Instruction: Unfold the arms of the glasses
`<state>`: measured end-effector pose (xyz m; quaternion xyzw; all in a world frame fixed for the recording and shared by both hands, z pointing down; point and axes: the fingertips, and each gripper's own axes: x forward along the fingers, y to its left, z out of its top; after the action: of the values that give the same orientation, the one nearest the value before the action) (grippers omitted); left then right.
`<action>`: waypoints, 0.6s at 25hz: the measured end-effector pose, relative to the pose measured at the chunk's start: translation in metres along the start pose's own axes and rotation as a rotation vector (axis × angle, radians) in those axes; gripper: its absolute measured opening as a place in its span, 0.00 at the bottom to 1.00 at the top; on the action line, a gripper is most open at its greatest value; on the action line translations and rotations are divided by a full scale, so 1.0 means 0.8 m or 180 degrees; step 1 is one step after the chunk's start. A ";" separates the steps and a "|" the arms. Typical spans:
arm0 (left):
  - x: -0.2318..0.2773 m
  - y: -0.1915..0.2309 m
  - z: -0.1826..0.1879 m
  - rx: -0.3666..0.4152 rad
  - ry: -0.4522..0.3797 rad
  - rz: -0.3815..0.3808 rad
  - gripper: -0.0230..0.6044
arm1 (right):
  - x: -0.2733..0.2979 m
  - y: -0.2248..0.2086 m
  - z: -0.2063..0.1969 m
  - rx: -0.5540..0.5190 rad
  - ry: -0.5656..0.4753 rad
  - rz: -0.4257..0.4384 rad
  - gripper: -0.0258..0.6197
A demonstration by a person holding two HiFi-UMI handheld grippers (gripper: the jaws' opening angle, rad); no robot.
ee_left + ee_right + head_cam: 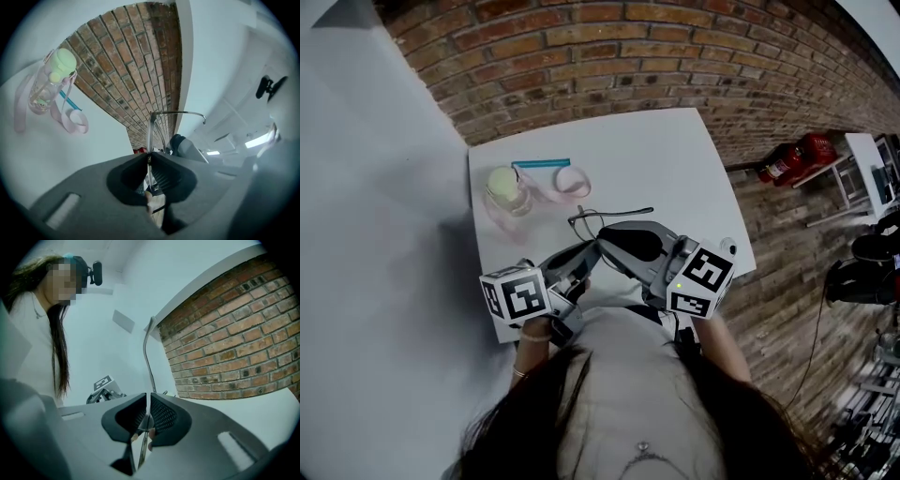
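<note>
Thin wire-framed glasses (605,217) hang above the white table (675,159), held between both grippers. My left gripper (589,253) is shut on a thin part of the frame (150,133). From there one arm runs up and bends right to its curved tip (180,112). My right gripper (609,236) is shut on another arm (147,352), which sticks up and curves left at the top. In both gripper views the jaws (149,158) (147,416) stand almost together round the metal. The lenses are hidden behind the jaws.
At the table's back left, a clear bottle with a pale green cap (508,190) (49,77) lies beside a pink strap (569,182) and a blue stick (541,163). A brick wall (609,56) stands behind. A red fire extinguisher (792,157) lies on the floor at right.
</note>
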<state>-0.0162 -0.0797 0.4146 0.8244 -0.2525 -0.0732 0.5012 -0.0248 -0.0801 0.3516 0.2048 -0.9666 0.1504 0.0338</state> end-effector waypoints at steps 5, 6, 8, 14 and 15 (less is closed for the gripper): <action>-0.002 0.001 0.002 0.0085 -0.0062 0.0026 0.07 | 0.008 -0.001 -0.004 0.0009 0.0076 0.0021 0.10; -0.002 0.001 0.002 0.0094 -0.0064 0.0026 0.07 | 0.008 -0.001 -0.005 0.0017 0.0083 0.0020 0.10; -0.002 0.001 0.003 0.0130 -0.0070 0.0033 0.07 | 0.010 -0.001 -0.006 0.0031 0.0095 0.0019 0.11; -0.003 -0.002 0.006 0.0305 -0.0096 0.0049 0.07 | 0.013 -0.003 -0.006 0.0062 0.0105 0.0007 0.11; -0.003 -0.002 0.006 0.0341 -0.0098 0.0059 0.07 | 0.014 -0.003 -0.006 0.0070 0.0107 0.0006 0.11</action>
<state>-0.0196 -0.0818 0.4105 0.8465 -0.2712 -0.0676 0.4531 -0.0337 -0.0849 0.3586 0.2017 -0.9643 0.1646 0.0476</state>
